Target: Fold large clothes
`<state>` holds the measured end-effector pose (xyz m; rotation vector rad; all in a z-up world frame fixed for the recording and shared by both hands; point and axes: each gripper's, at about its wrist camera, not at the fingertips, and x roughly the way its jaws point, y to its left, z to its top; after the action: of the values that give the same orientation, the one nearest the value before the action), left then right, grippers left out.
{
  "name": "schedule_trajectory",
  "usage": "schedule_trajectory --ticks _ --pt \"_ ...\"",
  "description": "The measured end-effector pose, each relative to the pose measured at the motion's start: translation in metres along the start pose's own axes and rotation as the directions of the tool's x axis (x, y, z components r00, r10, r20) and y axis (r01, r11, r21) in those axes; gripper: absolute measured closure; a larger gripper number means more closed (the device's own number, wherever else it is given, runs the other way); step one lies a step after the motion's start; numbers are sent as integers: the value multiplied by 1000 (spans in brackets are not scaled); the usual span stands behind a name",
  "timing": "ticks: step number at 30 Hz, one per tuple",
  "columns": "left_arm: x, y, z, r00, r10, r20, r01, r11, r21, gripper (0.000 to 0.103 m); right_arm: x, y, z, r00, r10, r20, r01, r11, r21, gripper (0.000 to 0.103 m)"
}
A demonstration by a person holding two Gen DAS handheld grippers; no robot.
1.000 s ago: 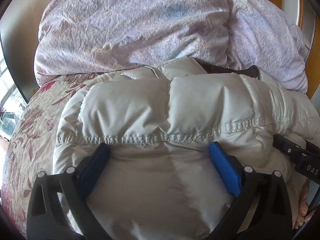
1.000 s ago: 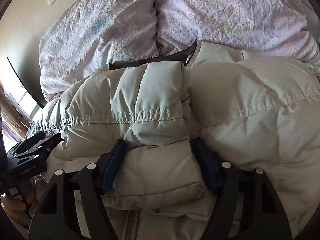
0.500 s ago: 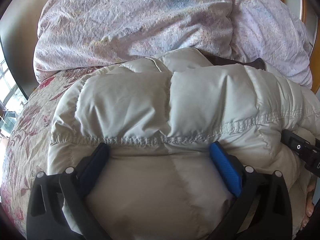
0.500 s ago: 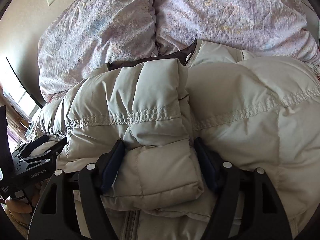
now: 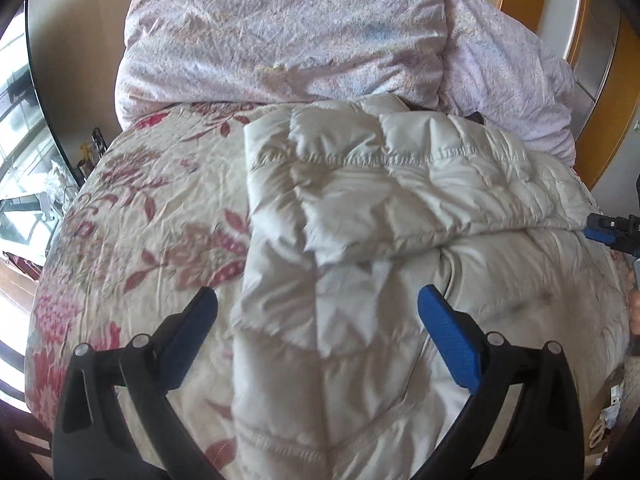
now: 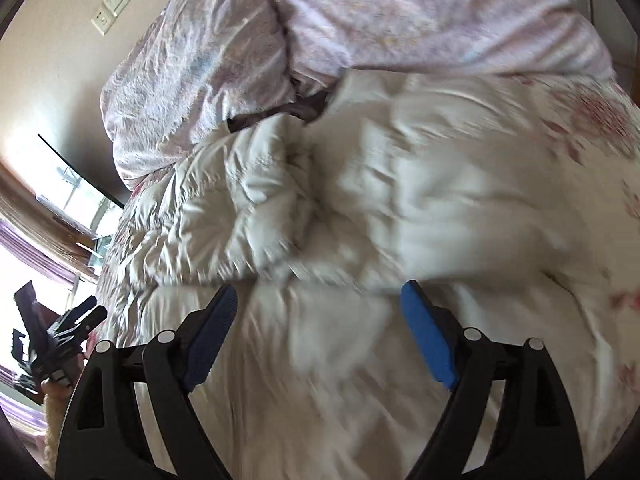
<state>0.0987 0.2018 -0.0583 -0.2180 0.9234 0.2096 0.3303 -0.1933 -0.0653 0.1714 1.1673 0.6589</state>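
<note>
A puffy off-white down jacket (image 5: 384,208) lies on the bed, its upper part folded over onto the lower part. My left gripper (image 5: 318,300) hovers above the jacket's near left edge, open, with nothing pressed between its blue pads. The right wrist view is blurred by motion. There my right gripper (image 6: 320,298) hangs over the jacket (image 6: 360,208) with its jaws opening; the fabric lies below them, not pinched. The right gripper (image 5: 612,232) shows at the right edge of the left wrist view, and the left gripper (image 6: 68,332) shows at the left edge of the right wrist view.
The bed's floral sheet (image 5: 152,216) spreads left of the jacket. A crumpled lilac duvet (image 5: 288,36) is heaped at the far end against the wall. A window (image 6: 24,272) lies to the left, a wall socket (image 6: 112,8) above, and a wooden frame (image 5: 600,92) to the right.
Both grippers have let go of the jacket fold they pinched and have pulled back and upward. The fold now rests on the jacket, and more of the bed shows.
</note>
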Motion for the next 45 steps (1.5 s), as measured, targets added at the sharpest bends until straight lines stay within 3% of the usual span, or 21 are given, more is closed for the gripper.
schedule_trajectory --ticks 4,8,10,14,19,27,37,41,45 --pt "-11 28 -32 991 -110 -72 104 991 -84 7 -49 -61 -29 999 -29 -45 34 995 95 17" --pt "-20 44 -63 978 -185 -100 169 975 -146 7 -91 -115 -60 996 -83 -14 84 981 177 17" --pt "-22 49 -76 970 -217 -109 196 966 -171 11 -102 -138 -76 998 -67 -19 70 972 224 17" --pt "-20 57 -95 945 -295 -140 258 937 -236 27 -102 -169 -109 997 43 -63 -24 958 285 18" --pt "-26 49 -108 934 -326 -143 288 929 -233 33 -99 -179 -129 987 146 -63 -121 947 296 24" --pt "-32 43 -121 919 -365 -147 321 912 -257 42 -93 -171 -143 948 303 -96 -260 913 315 34" --pt "-38 46 -153 884 -435 -171 359 867 -347 52 -82 -155 -161 912 399 -100 -350 881 320 41" --pt "-34 45 -157 878 -450 -165 369 855 -364 56 -76 -149 -162 906 411 -99 -361 875 323 50" --pt "-42 43 -156 885 -442 -145 372 860 -351 78 -77 -148 -162 918 387 -91 -338 881 330 68"
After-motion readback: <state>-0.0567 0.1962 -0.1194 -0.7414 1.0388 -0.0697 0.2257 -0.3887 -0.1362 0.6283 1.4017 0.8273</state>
